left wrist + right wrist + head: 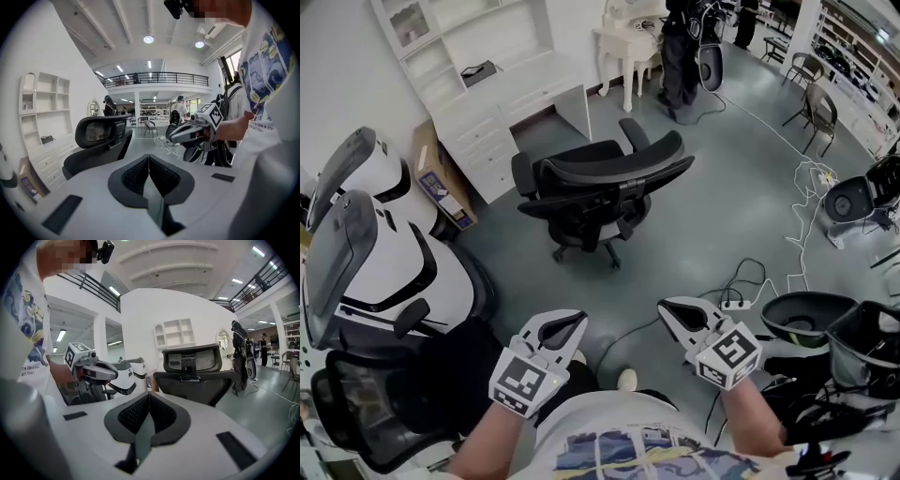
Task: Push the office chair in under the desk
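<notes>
While both of my jaws are pressed together on nothing, the left gripper point(572, 323) and the right gripper point(670, 309) hover low in front of me, well short of the black office chair point(600, 187). It stands out on the open floor point(722, 206), its back turned to me and its seat facing the white counter point(539, 98), clear of the knee gap beneath it.

I judge the chair fairly heavy but easy to roll on its castors point(614, 262). The seat will likely swivel, and the mesh back looks as if it gives under a point load. So I would not pinch anything. I would set both closed jaws against the stiff upper edge of the backrest point(609, 183), one to each side of the middle, and push evenly so it runs straight.

The floor is smooth and grey, and nothing lies on it between the chair and the gap. Cables point(750, 277) trail to my right, other chairs point(384, 244) crowd my left, and a cardboard box point(441, 178) leans beside the counter's drawers.
</notes>
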A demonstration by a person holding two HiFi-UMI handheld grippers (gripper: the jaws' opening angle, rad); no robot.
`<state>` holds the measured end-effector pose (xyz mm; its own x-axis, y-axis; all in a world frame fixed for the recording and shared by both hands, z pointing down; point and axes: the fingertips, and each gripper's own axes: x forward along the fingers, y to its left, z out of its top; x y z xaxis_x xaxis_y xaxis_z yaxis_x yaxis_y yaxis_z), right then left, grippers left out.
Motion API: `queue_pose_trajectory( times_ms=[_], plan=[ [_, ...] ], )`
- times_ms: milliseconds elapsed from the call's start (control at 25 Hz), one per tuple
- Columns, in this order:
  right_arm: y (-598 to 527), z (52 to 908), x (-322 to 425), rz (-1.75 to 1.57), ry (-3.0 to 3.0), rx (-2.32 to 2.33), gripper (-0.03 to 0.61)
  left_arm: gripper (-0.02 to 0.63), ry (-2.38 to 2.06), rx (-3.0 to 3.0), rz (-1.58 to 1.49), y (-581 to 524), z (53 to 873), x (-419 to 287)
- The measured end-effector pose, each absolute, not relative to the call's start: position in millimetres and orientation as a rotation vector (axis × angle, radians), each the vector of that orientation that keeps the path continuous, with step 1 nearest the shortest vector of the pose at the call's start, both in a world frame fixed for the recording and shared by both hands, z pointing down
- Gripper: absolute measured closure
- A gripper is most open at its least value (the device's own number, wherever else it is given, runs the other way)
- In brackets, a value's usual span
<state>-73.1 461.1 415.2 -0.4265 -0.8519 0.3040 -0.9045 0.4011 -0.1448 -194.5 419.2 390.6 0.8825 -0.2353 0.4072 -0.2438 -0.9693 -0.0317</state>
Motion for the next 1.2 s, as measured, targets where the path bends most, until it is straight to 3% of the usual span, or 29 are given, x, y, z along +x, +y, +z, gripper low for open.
queue_pose_trajectory(
  times_ms=[200, 280, 320, 640, 1200],
  plan=[
    [439, 432, -42, 0.392, -2.418, 1.561, 0.532, 0.597, -0.497, 3.049, 0.739, 377, 395, -196],
    [422, 438, -24, 0.371, -2.382, 1.584, 0.441, 0.577, -0.524, 3.052, 0.791, 353, 400, -198],
    [412, 440, -15, 0.356, -2.360, 1.597, 0.431, 0.549, -0.534, 3.053, 0.810, 340, 403, -198],
    [330, 452, 61, 0.220, -2.081, 1.578, 0.393, 0.454, -0.540, 3.115, 0.978, 236, 421, -182],
    [214, 480, 150, 0.030, -1.754, 1.324, 0.316, 0.391, -0.334, 3.093, 1.273, 150, 482, -165]
  ],
)
